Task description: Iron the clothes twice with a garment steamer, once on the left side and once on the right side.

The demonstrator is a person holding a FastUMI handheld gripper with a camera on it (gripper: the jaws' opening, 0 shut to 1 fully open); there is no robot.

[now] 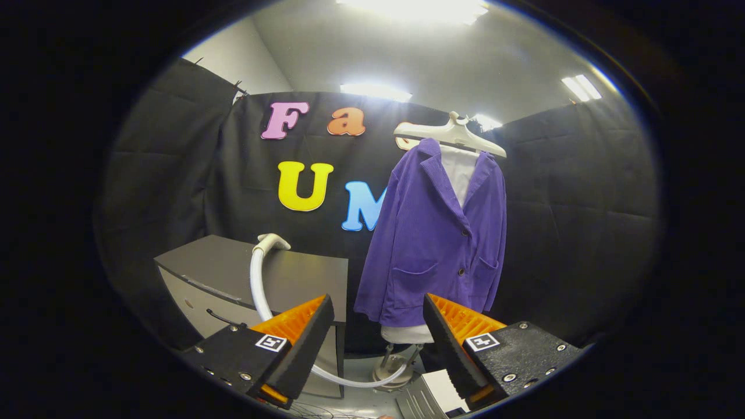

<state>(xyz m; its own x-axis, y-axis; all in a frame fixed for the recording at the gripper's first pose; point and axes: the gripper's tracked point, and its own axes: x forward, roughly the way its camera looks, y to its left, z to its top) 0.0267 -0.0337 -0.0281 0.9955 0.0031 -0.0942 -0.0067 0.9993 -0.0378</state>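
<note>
A purple jacket (433, 233) is being displayed over a white shirt (460, 171) on a pale hanger (451, 135), well beyond the gripper (378, 326). A dark cabinet (262, 279) is being used as the surface for the steamer head (270, 242), its white hose (259, 291) being looped toward what is possibly a stand base (391, 366). The jaws are being held apart, gripping nothing.

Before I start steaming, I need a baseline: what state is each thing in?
gripper: open, holding nothing.
purple jacket: hanging on its hanger, buttoned, beyond the fingers.
hanger: carrying the jacket.
steamer head: resting on the grey cabinet, untouched.
hose: drooping to the floor.
</note>
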